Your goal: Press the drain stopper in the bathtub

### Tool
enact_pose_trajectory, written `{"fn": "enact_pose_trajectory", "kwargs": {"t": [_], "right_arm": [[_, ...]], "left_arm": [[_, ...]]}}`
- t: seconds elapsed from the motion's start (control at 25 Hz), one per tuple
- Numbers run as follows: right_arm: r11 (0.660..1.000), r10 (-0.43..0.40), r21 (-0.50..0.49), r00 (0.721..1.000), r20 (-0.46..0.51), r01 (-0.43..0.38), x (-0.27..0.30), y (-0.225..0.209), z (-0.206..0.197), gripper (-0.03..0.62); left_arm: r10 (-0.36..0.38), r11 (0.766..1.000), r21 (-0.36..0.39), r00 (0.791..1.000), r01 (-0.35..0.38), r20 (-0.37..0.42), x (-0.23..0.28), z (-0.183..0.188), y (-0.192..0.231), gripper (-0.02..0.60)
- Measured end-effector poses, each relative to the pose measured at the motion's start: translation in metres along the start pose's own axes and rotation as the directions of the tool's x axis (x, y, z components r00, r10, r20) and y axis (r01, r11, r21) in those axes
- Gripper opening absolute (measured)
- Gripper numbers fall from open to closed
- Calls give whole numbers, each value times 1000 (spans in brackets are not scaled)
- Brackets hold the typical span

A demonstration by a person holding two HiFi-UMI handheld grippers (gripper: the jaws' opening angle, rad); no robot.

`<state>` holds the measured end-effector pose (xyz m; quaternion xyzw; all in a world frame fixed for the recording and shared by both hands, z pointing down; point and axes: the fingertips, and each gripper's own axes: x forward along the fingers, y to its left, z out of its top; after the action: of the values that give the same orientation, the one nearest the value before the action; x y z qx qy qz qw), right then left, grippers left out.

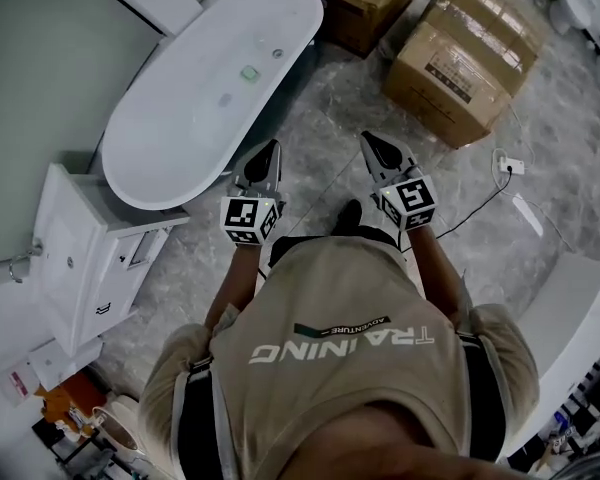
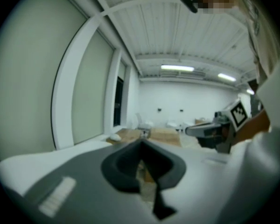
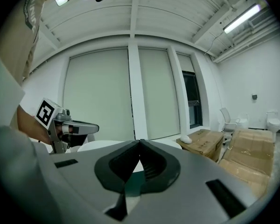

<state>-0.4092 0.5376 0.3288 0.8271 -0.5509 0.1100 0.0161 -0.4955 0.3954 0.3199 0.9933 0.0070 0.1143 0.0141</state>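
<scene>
Standing on a grey marbled floor, you hold both grippers out in front of you, side by side and apart, well above the ground. The left gripper has its fingers clenched, tips meeting, with nothing between them; its own view shows the same closed tips against a white room. The right gripper is also clenched on nothing, its tips pressed together in its own view.

The white oval bathtub lies ahead and to your left, with its near rim just beyond the left gripper's tip. Neither gripper touches it or reaches over it. On the tub's floor, toward the far end, sits a small greenish fitting, with a smaller round spot beyond it. Both are too small to tell which is the drain stopper.

A white vanity cabinet stands at the tub's near end, on your left. Cardboard boxes rest on the floor ahead and to your right.
</scene>
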Motion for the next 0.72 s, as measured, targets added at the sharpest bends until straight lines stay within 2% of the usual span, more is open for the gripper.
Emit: {"fn": "enact_pose_trajectory", "kwargs": {"t": [0.08, 0.16, 0.32, 0.56, 0.72], "right_arm": [[1000, 25, 0, 1000, -4, -25, 13, -19, 3, 9], [999, 36, 5, 999, -10, -36, 24, -34, 2, 9], [998, 37, 56, 999, -23, -36, 42, -56, -4, 9], [998, 48, 42, 997, -67, -45, 94, -80, -7, 9], [1000, 14, 26, 997, -73, -12, 130, -109, 12, 9]], "left_arm": [[-3, 999, 32, 1000, 3, 13, 20, 11, -6, 2], [6, 1000, -3, 1000, -5, 23, 35, 15, -5, 2], [40, 999, -31, 999, -40, -20, 56, 9, 7, 2], [67, 996, -62, 998, -68, -20, 97, 1, 53, 2], [43, 995, -96, 999, -43, 1, 148, 6, 82, 2]]}}
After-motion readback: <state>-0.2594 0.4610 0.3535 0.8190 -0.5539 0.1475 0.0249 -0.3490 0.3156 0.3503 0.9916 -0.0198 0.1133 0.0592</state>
